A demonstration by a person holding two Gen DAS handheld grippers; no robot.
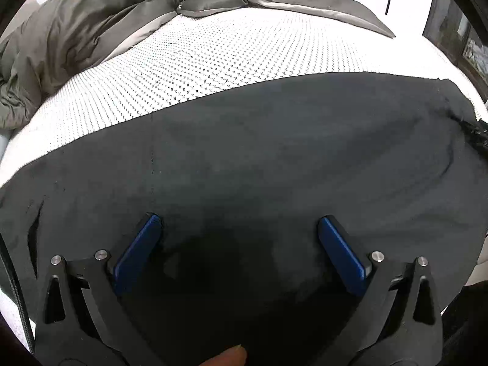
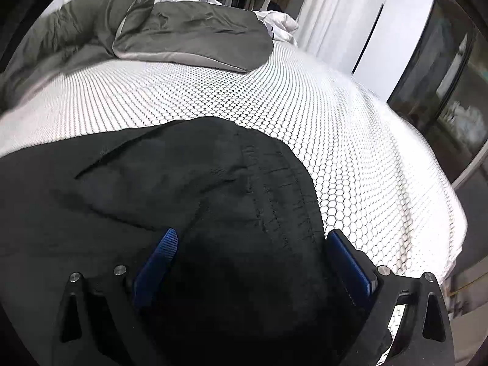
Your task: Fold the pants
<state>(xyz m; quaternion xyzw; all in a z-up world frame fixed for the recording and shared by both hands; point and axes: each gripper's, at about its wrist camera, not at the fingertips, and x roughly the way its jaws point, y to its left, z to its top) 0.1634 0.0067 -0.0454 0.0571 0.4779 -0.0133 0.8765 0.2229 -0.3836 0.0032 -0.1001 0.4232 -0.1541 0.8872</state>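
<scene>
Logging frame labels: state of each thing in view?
pants: spread flat on the bed, not yet folded
left gripper: open, over the pants
right gripper: open, at the waistband end
duvet: bunched up at the far end
mattress: bare

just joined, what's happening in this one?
A person holds a gripper in each hand over dark pants spread on a bed's white patterned mattress. The left gripper is open above the cloth, gripping nothing. The right gripper is open too, near the stitched end of the pants, by their right edge. A grey duvet is bunched at the far end of the bed. No fold is visible here; the pants lie mostly flat with a few creases.
</scene>
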